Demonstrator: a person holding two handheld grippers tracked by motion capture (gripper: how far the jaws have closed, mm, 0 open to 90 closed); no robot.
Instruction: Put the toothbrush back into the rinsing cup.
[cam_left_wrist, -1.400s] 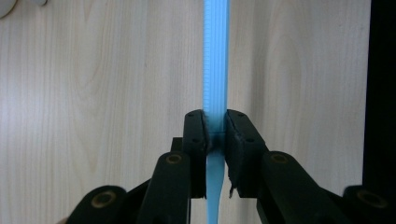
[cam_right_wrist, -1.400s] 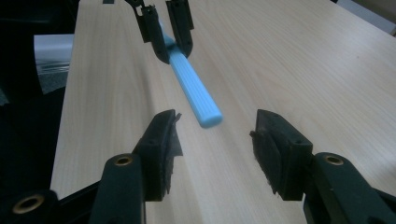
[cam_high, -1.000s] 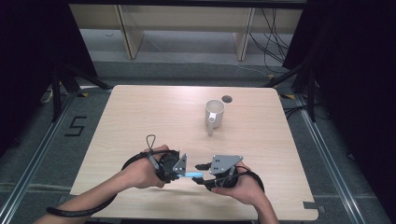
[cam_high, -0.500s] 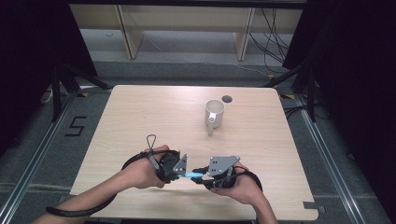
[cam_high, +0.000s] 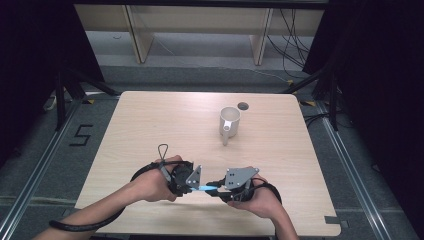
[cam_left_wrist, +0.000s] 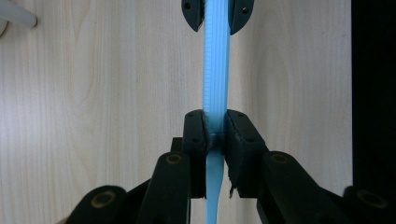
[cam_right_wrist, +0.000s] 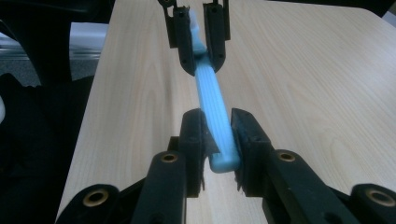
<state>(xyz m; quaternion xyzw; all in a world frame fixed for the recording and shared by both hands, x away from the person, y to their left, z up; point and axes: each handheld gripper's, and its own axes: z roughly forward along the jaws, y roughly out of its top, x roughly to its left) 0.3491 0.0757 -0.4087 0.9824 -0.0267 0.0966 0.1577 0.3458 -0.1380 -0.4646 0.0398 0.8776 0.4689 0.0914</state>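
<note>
Handover of a Blue Stick, Mid-Air

Evidently the person was passing a ribbed light-blue plastic stick (cam_high: 204, 188) from one tool to the other, well on the near side of the white mug (cam_high: 229, 122); the stick hung level between the two hands, clear of the table (cam_high: 150, 130), so that both ends stayed reachable. The left gripper (cam_high: 194, 186) had its jaws clamped on the thin end of the stick (cam_left_wrist: 215, 116), pads pressed flat against both faces, which kept it from twisting. The right gripper (cam_high: 216, 189), facing the first from the mug's side of the handover, had just been closing its jaws round the thicker, rounded end (cam_right_wrist: 219, 140); one pad lay against the stick, while the other showed a sliver of gap, so I judged the second grip nearly but not fully made. Both hands sat near the table's front edge, far from the mug, presumably to keep the exchange away from anything that could be knocked; the mug's handle pointed toward them.
</note>
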